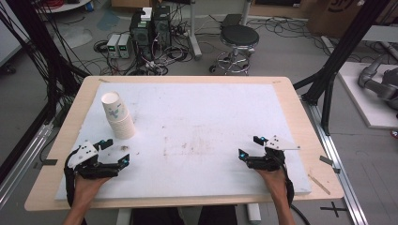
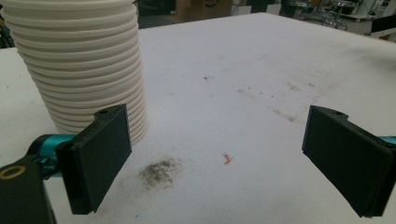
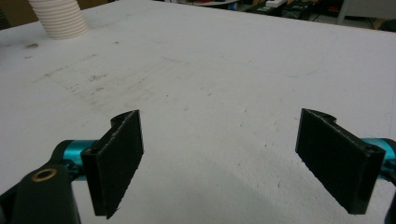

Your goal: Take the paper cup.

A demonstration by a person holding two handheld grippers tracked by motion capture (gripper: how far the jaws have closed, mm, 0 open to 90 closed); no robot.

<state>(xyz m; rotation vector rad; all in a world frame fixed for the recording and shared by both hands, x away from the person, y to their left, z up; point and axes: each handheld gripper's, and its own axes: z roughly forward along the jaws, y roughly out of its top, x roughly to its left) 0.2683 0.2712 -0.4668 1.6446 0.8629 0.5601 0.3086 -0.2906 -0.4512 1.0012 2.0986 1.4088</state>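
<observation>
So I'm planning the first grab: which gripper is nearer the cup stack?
The left gripper: it sits just below the cup stack, while the right gripper is far across the table.

A tall stack of white paper cups (image 1: pixel 117 116) stands on the white board (image 1: pixel 202 117) at its far left part, mouths down, leaning slightly. The nested rims form ribbed rings down its side, and the upper cup bears a small bluish print.

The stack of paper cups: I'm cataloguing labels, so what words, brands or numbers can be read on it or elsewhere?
No readable text.
stack of paper cups: a bluish print, too small to read.
cardboard box: a dark mark, cut off, illegible.
</observation>
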